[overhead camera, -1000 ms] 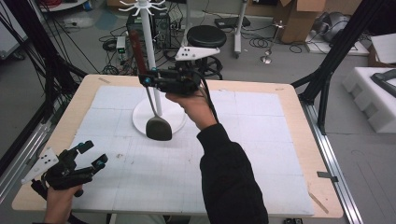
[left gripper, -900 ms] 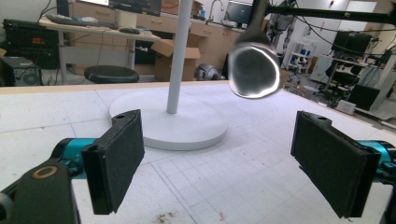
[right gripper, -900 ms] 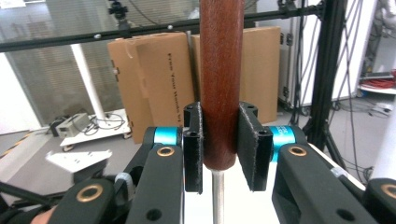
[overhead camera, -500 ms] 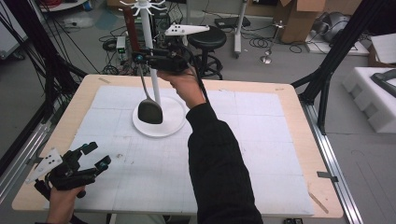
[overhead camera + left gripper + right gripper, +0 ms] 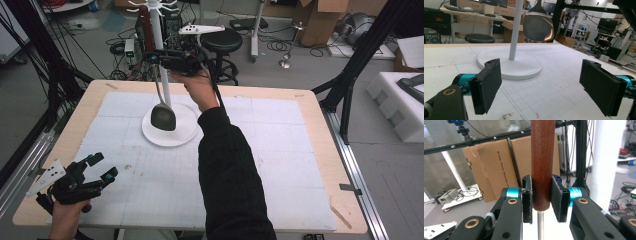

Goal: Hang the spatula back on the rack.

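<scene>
A big wooden table (image 5: 320, 150) was covered by a white mat (image 5: 260, 165). On the far left part of the mat, a white stand (image 5: 159, 55) was seen. Its tall pole rose from a round white base (image 5: 187, 132), and small hooks were seen at the top of the pole.

A black sleeve (image 5: 227, 180) was stretched from the near edge up toward the stand. At its end, the right gripper (image 5: 541, 197) was held high, just beside the pole. Its two black pads (image 5: 527, 200) were pressed tight on the brown wooden handle (image 5: 542, 162) of a big spoon (image 5: 163, 116). The spoon was hung straight down from the gripper on a thin metal rod. Its dark bowl was held up in the air, over the round base and close to the pole. The shiny bowl (image 5: 538, 23) was also seen from the left gripper view.

The left gripper (image 5: 97, 167) was held low at the near left corner of the table, well apart from the stand. Its pads (image 5: 487, 85) were spread wide apart, and nothing was held between them.
</scene>
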The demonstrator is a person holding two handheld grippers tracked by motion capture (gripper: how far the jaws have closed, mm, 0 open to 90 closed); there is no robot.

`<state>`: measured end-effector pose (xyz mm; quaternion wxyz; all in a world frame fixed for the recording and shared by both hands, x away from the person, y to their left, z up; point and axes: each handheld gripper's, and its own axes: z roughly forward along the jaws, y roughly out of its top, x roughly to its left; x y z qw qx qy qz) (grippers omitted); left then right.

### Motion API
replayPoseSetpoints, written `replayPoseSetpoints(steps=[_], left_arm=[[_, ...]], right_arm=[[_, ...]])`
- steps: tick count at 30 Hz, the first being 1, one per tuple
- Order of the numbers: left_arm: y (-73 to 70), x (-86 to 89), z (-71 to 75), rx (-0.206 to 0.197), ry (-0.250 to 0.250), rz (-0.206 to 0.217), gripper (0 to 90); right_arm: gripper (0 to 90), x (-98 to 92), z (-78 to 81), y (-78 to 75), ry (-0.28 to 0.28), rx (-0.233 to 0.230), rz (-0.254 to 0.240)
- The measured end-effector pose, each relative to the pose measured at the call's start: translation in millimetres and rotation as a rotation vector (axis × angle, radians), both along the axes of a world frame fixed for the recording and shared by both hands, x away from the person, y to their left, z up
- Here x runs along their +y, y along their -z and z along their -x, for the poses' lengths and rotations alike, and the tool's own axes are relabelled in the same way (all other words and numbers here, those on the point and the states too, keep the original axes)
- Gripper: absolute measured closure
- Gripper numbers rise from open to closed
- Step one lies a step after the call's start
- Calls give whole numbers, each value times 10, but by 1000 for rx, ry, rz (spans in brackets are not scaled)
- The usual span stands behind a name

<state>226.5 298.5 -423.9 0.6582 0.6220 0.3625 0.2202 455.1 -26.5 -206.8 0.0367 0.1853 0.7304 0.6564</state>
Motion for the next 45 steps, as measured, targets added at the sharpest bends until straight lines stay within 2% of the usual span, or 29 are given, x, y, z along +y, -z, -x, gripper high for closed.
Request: replayPoseSetpoints(steps=[5, 8, 10, 15, 18, 21, 23, 25, 29, 33, 34, 40, 45], left_arm=[[13, 1, -1, 4, -1, 7, 182], [22, 7, -2, 10, -6, 11, 181], [26, 9, -5, 12, -11, 13, 181], [42, 10, -13, 22, -24, 20, 180], [45, 11, -18, 24, -30, 21, 179], [57, 11, -24, 28, -37, 22, 177], [69, 11, -27, 35, -42, 19, 178], [83, -2, -27, 38, -48, 23, 178], [94, -21, -28, 42, -58, 24, 179], [98, -21, -27, 43, -70, 26, 179], [100, -19, -27, 42, -71, 23, 179], [121, -31, -13, 41, -77, 16, 180], [125, -21, -9, 34, -89, 21, 179]], right_arm=[[716, -31, 12, 46, -6, 5, -25], [544, -89, 70, 74, 22, 11, -24], [472, -162, 151, 129, 39, 0, -13], [307, -491, 393, 443, 133, -33, 59], [261, -744, 584, 661, 204, -48, 123], [232, -1009, 810, 899, 246, -68, 166], [215, -1182, 970, 1049, 284, -76, 212], [214, -1354, 1152, 1191, 315, -78, 233], [213, -1722, 1533, 1496, 370, -94, 218], [199, -2043, 1816, 1790, 434, -49, 201], [198, -2113, 1877, 1848, 456, -49, 203], [191, -2442, 2106, 2033, 552, -31, 206], [188, -2560, 2202, 2111, 608, -32, 230]])
